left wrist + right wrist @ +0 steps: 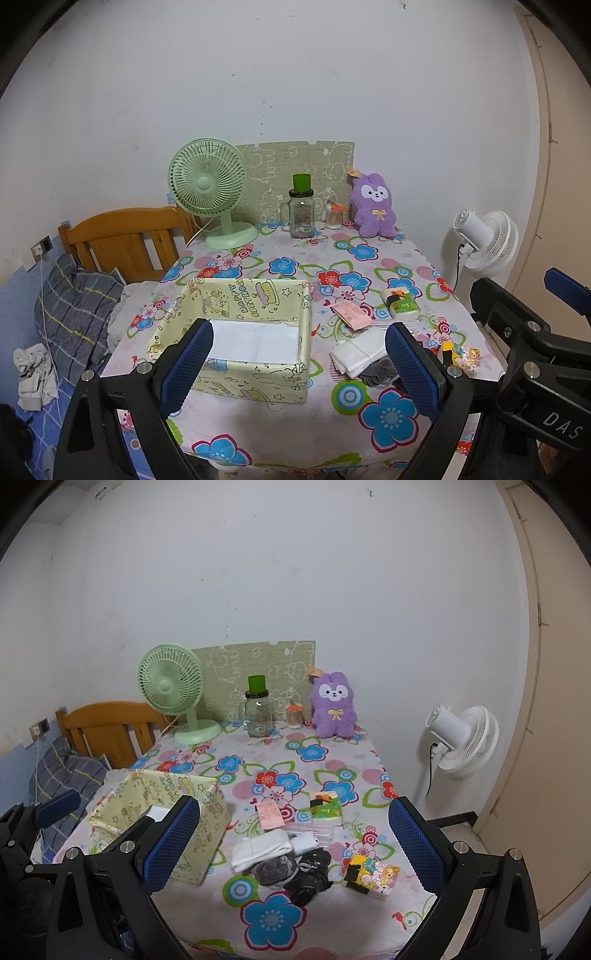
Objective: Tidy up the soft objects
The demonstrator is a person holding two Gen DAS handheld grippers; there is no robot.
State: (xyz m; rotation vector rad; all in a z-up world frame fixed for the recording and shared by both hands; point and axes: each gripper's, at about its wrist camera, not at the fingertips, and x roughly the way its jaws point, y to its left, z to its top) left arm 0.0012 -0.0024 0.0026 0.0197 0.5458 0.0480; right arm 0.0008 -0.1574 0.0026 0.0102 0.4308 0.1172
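Left gripper [299, 363]: jaws spread wide, nothing between them, held level above tabletop. Right gripper [295, 843]: jaws likewise wide apart, empty, level, positioned beside the left.

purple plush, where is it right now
The purple plush sits upright at the far right corner of the table, against the wall, just right of the small orange-lidded jar and the glass jar; both views show it.

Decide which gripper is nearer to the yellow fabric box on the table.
Left. The left gripper hovers open directly in front of the yellow fabric box, framing it between its fingers. The right gripper is off to the box's right, open over the pile of soft items.
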